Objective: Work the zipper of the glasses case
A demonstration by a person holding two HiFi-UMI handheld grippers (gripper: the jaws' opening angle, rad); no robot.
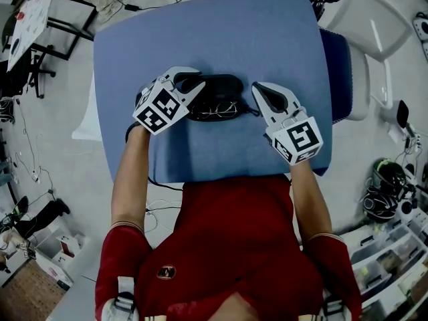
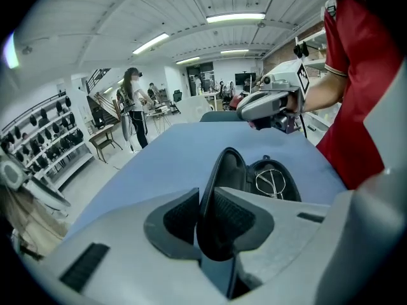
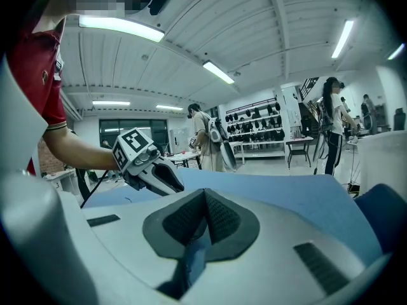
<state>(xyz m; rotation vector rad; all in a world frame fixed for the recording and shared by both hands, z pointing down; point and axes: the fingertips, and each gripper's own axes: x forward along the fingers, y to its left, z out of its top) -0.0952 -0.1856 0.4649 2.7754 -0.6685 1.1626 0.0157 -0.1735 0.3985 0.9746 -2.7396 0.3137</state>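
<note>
A black glasses case (image 1: 215,97) lies open in the middle of the blue table (image 1: 200,39). Its lid (image 2: 224,170) stands up, and wire-framed glasses (image 2: 272,182) lie in the base. My left gripper (image 1: 192,89) (image 2: 205,201) is at the case's left end, and the lid's rim runs between its pads, which press on it. A small zipper pull (image 2: 266,158) shows at the far rim. My right gripper (image 1: 257,91) (image 3: 203,203) is shut and empty, just off the case's right end, and I cannot tell whether it touches the case.
A dark blue cushion (image 1: 341,65) and a white table (image 1: 374,25) stand beyond the table's right edge. Cables and gear lie on the floor around. People (image 2: 135,110) stand far off by shelves. My red-shirted body is at the near edge.
</note>
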